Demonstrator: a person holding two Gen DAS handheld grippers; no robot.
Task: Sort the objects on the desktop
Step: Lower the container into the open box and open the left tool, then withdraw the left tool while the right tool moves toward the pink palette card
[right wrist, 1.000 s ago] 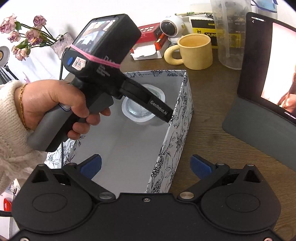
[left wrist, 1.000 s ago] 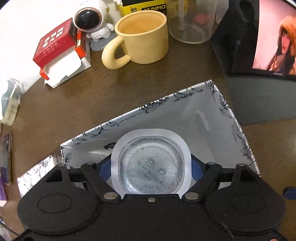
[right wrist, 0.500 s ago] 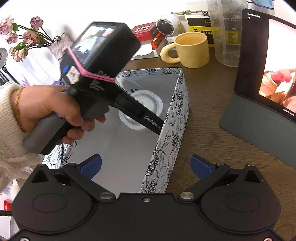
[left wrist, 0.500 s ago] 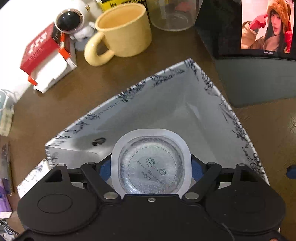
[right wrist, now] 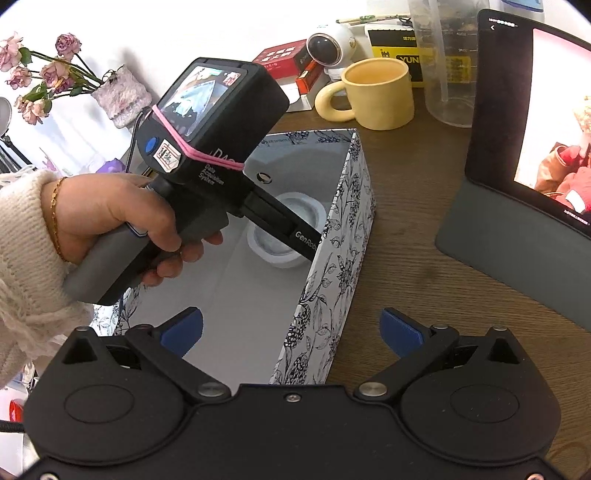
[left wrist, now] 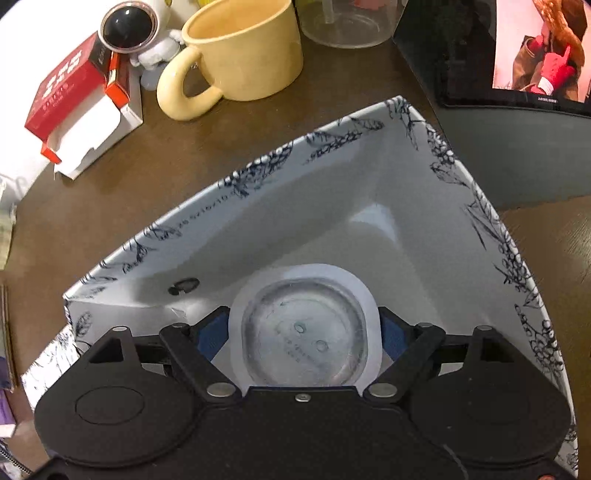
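Note:
A clear plastic cup with a white rim (left wrist: pixel 304 336) sits between the blue fingers of my left gripper (left wrist: pixel 303 332), which is shut on it. The cup hangs low inside the white box with dark flower prints (left wrist: pixel 258 177), close to its grey floor and right wall. In the right wrist view a hand holds that gripper tilted down into the box (right wrist: pixel 332 266), and the cup (right wrist: pixel 275 249) shows under its bar. My right gripper (right wrist: pixel 291 325) stands open and holds nothing, above the box's near right corner.
Behind the box stand a yellow mug (left wrist: pixel 251 55), an open red-and-white carton (left wrist: pixel 70 85), a small astronaut figure (left wrist: pixel 136 29) and a clear measuring jug (right wrist: pixel 447 62). A tablet on a grey stand (right wrist: pixel 535 122) is at the right. A vase of dried flowers (right wrist: pixel 122 96) is at the back left.
My left gripper has carried the cup forward and down into the box, nearer its right wall. The right gripper has stayed open and almost still.

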